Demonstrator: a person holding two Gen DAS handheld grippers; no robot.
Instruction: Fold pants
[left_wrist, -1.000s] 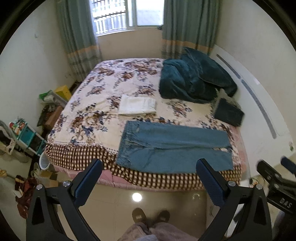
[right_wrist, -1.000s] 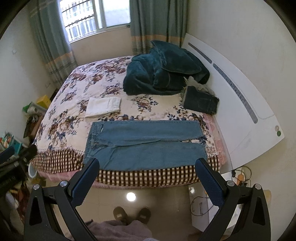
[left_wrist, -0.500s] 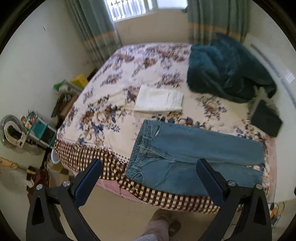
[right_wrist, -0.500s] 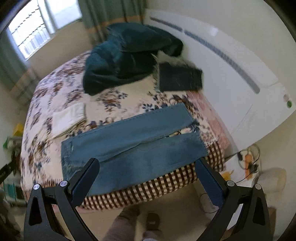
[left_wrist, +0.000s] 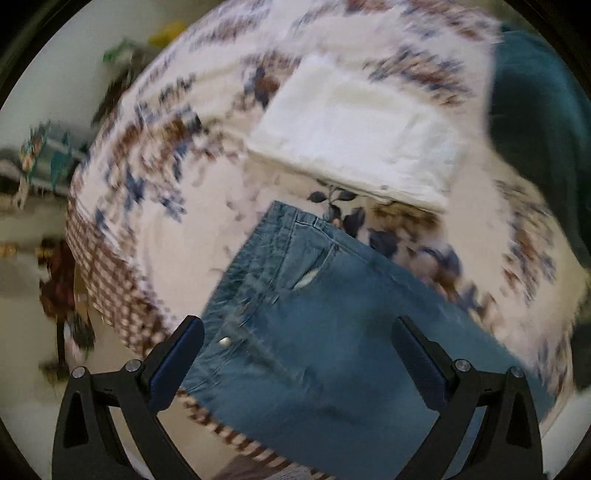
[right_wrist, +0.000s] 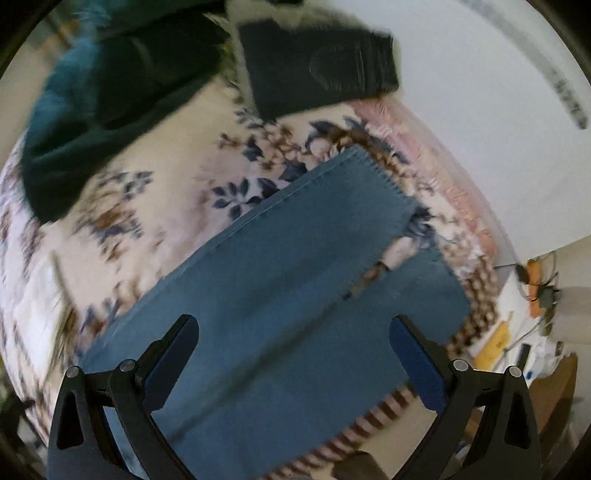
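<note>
Jeans lie flat on bed, soft but heavy denim; grab waistband and hems. Left claw, right claw both spread apart, empty.

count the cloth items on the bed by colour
Blue: 1, the jeans spread flat
White: 1, folded cloth
Teal: 1, bunched blanket
Dark, near black: 1, folded garment
Total: 4, not counting the floral bedsheet
</note>
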